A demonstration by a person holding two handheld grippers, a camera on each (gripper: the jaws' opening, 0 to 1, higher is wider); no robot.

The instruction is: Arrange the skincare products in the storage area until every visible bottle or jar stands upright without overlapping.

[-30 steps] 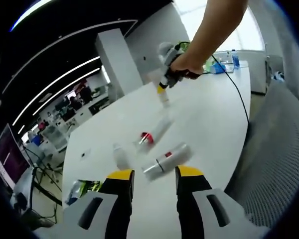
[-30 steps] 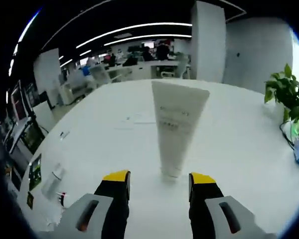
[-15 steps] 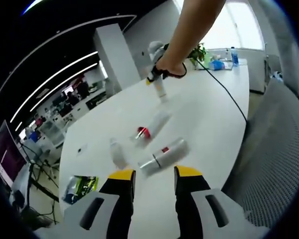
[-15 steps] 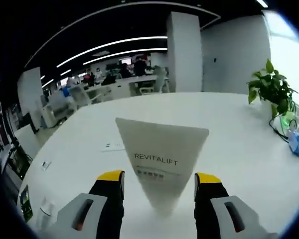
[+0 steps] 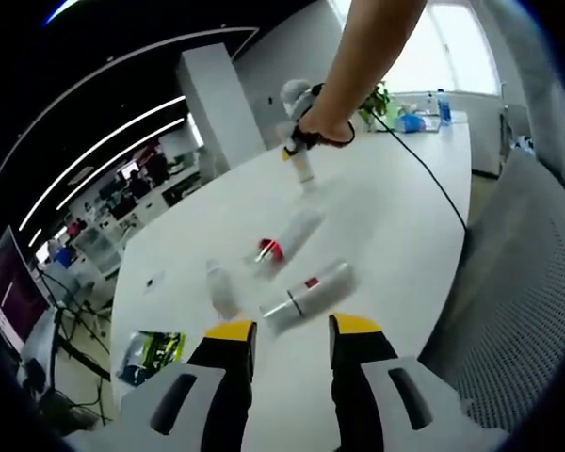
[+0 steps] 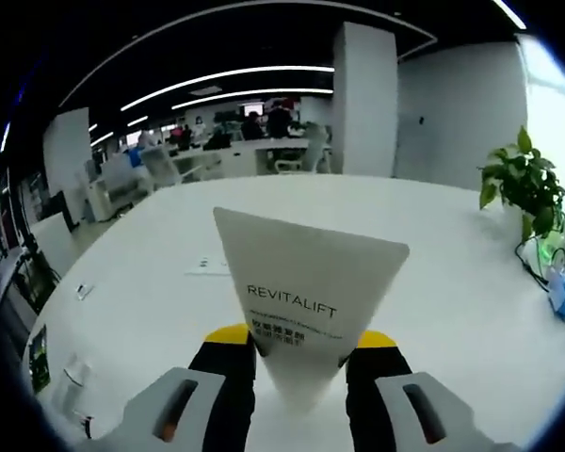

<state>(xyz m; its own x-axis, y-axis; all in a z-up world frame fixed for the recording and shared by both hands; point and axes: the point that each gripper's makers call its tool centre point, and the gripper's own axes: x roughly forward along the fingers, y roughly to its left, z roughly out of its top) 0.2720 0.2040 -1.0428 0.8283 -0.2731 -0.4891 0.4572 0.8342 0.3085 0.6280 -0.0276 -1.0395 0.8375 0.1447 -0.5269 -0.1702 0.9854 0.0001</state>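
While bottles (image 5: 311, 295) lie toppled, right gripper (image 6: 301, 341) clamps the upright tube (image 6: 306, 301).

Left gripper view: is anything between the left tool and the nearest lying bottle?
Nothing visible. The silver bottle lies on the white table just ahead of the open left tool, with bare tabletop between them.

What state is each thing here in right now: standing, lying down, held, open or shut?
White REVITALIFT tube: upright on its cap, clamped by the right gripper.
Silver bottle with a red label: lying on its side on the white table.
Clear bottle with a red cap: lying on its side.
Small pale bottle: lying down, it seems.
Left gripper: open, holding nothing.
Right gripper: shut on the tube.
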